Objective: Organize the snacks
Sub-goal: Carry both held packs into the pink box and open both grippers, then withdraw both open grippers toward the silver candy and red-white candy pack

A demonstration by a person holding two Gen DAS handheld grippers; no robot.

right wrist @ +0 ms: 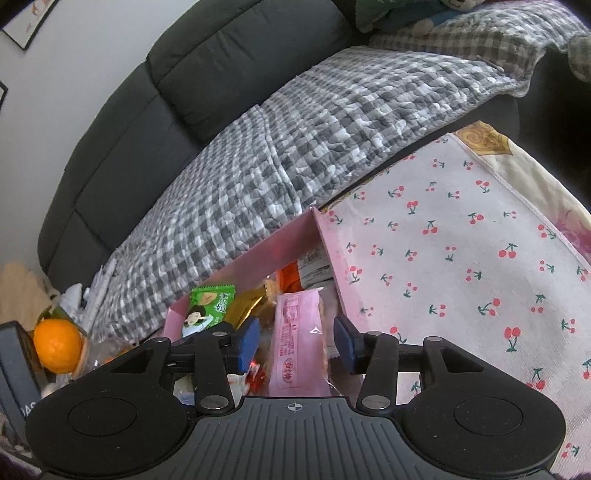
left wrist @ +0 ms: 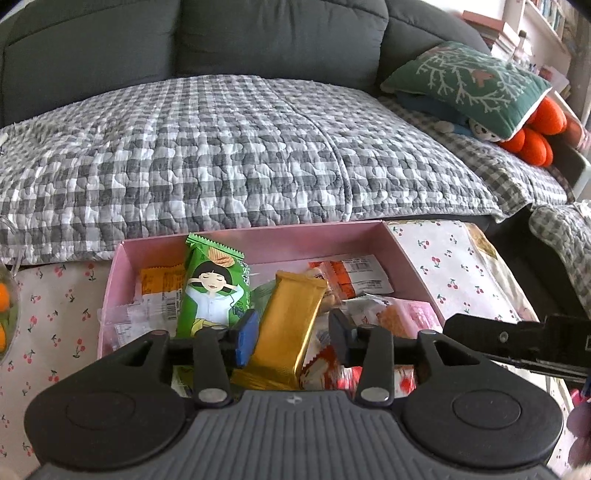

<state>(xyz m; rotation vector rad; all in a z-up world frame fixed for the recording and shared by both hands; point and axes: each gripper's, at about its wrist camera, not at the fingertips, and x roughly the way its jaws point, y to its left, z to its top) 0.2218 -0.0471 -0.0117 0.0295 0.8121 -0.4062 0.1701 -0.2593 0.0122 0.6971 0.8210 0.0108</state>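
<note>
1. A dark grey sofa (left wrist: 277,33) fills the view toward twelve o'clock, a grey checked quilt (left wrist: 236,155) spread over its seat.
2. A cherry-print cloth (right wrist: 461,258) covers the table on my side of the sofa.
3. The pink box (left wrist: 258,236) sits on that cloth, full of snacks.
4. A green packet (left wrist: 212,291) stands on end at ten o'clock of my left tongs (left wrist: 291,338).
5. My left tongs are partly apart around a gold bar (left wrist: 288,321); the blue pads seem clear of it.
6. My right tongs (right wrist: 295,341) are likewise partly apart around a pink packet (right wrist: 299,339), not squeezing it.
</note>
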